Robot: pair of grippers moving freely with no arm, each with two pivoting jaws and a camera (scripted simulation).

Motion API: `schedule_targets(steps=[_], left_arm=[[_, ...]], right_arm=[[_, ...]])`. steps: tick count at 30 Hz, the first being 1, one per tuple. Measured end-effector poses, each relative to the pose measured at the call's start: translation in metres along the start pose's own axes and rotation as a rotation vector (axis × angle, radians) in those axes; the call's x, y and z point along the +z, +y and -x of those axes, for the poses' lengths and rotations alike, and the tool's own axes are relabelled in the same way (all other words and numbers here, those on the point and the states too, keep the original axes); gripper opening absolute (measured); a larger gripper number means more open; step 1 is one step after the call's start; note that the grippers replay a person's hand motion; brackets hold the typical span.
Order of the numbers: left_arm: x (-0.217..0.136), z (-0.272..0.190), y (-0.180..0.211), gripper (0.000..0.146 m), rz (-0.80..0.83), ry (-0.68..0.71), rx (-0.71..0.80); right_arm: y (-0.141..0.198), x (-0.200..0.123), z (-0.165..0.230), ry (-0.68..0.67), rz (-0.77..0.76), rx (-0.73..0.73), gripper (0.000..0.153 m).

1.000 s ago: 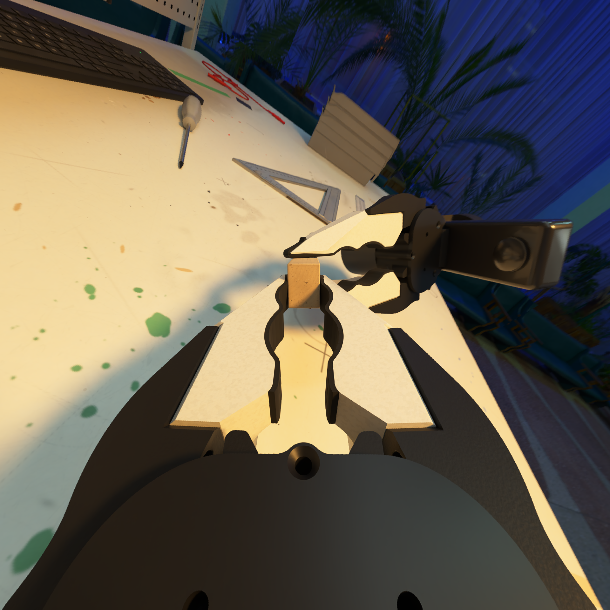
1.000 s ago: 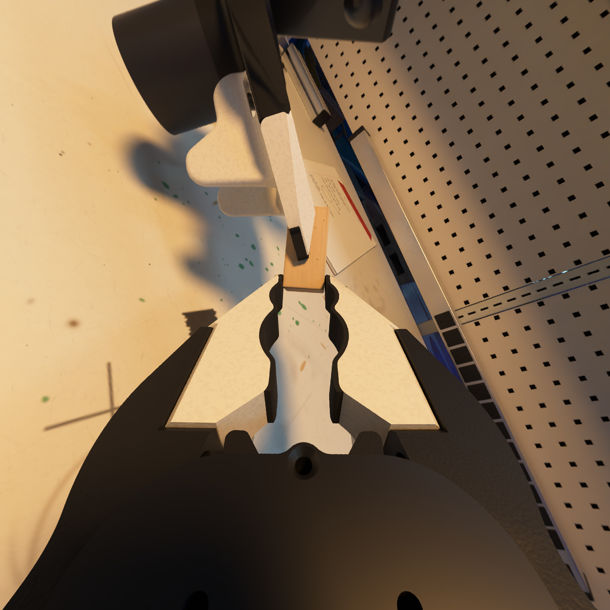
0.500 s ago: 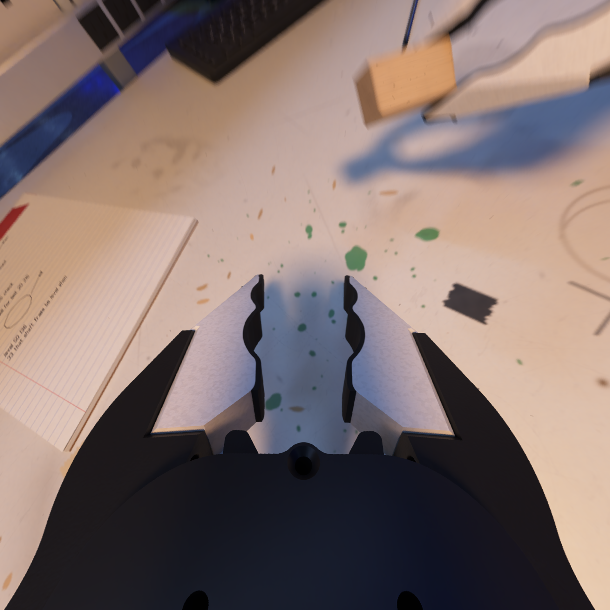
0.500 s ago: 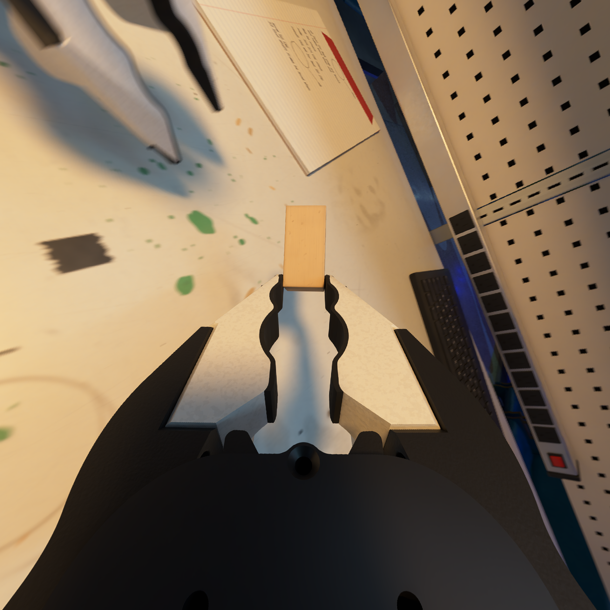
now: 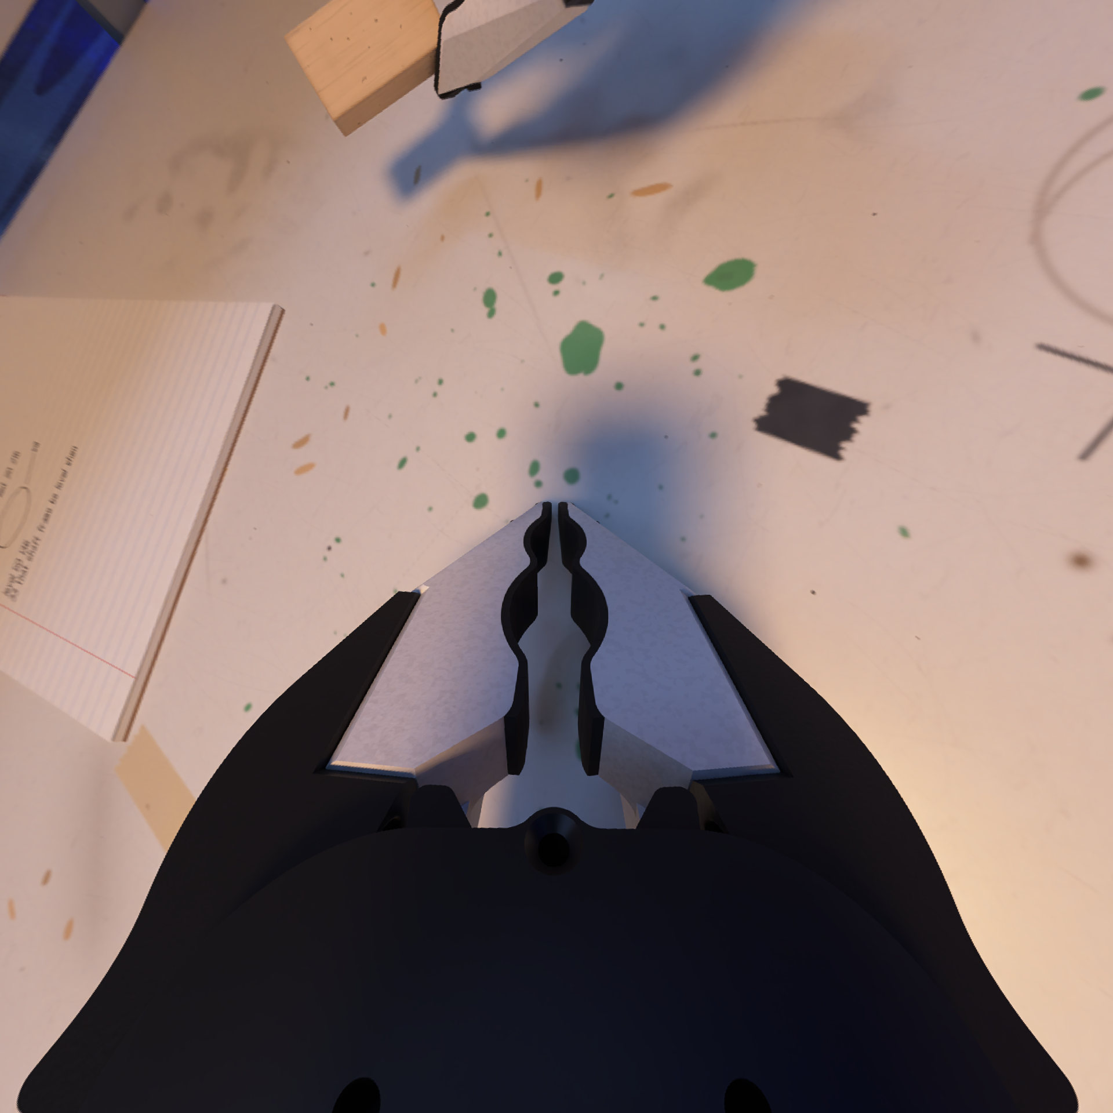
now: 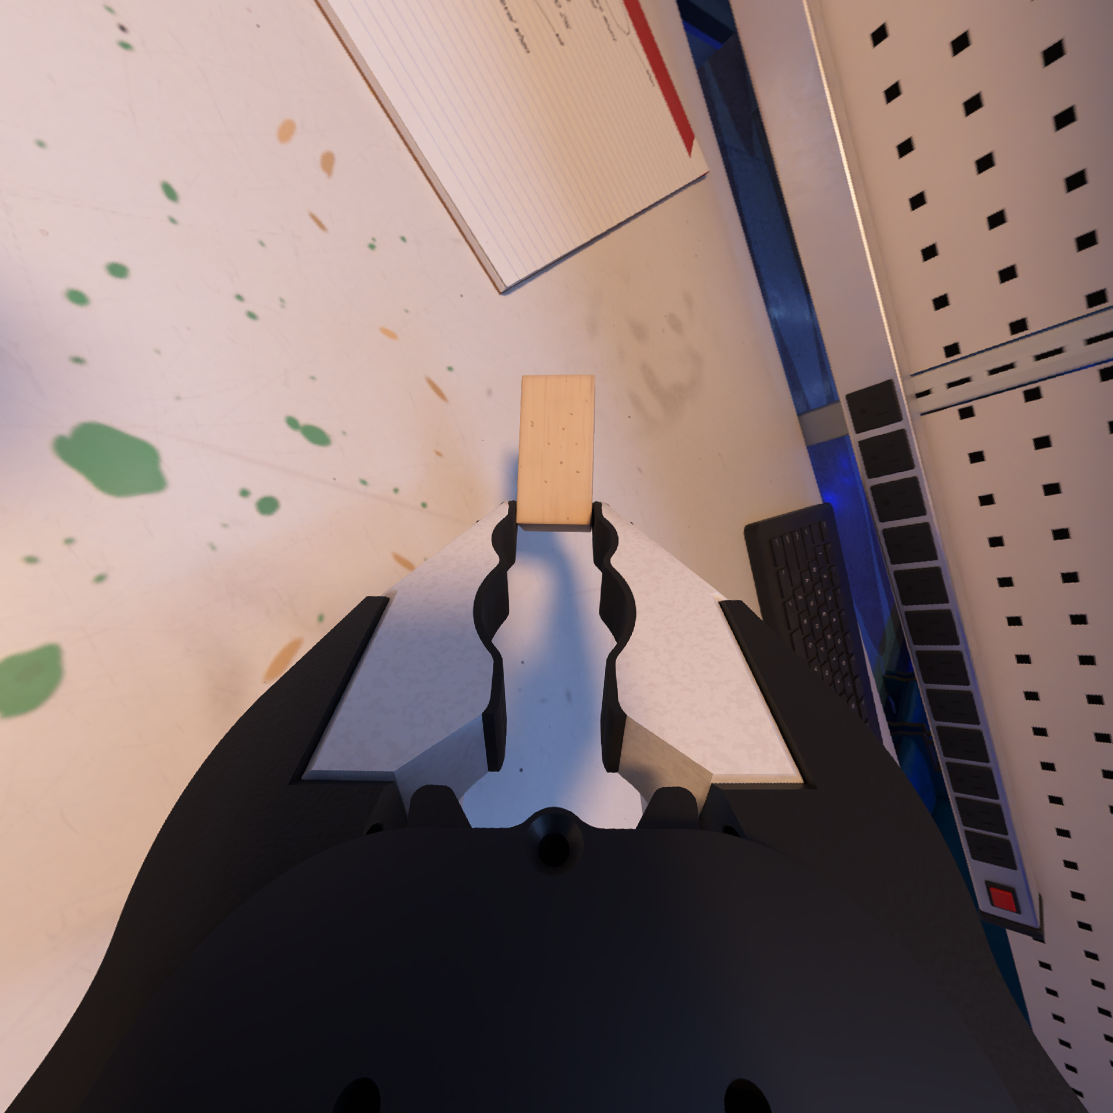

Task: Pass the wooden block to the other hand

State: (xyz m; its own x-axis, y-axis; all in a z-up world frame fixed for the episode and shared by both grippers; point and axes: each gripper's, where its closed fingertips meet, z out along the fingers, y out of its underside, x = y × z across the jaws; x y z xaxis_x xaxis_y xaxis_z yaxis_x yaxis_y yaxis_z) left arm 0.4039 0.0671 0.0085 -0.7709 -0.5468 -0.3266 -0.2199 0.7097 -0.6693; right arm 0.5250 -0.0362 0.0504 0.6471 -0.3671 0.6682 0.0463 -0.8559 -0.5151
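Below my fingers lies the paint-spattered bench (image 5: 783, 180), a lined notepad (image 5: 120, 482) left of my left gripper (image 5: 554, 506), whose fingers are pinched nearly together, empty. My right gripper (image 6: 555, 512) pinches only the near end of the wooden block (image 6: 557, 448); so shallow a bite could let it pivot or drop. The block's underside is hidden.

Both wrist views look steeply down on the paint-spattered table (image 5: 783, 602), near it. The left wrist view has the notepad (image 5: 120, 494) at its left; the right wrist view has the notepad (image 6: 530, 132) ahead. These 2 views share notepad and wooden block (image 6: 557, 448).
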Motion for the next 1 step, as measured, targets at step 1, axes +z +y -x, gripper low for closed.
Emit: schedule_targets(steps=[1], left_arm=[[-0.0019,-0.0022,0.0015,0.0,0.001,0.016,-0.011]], right_arm=[[-0.0001,0.0018,0.0022,-0.003,0.007,-0.002,0.024]])
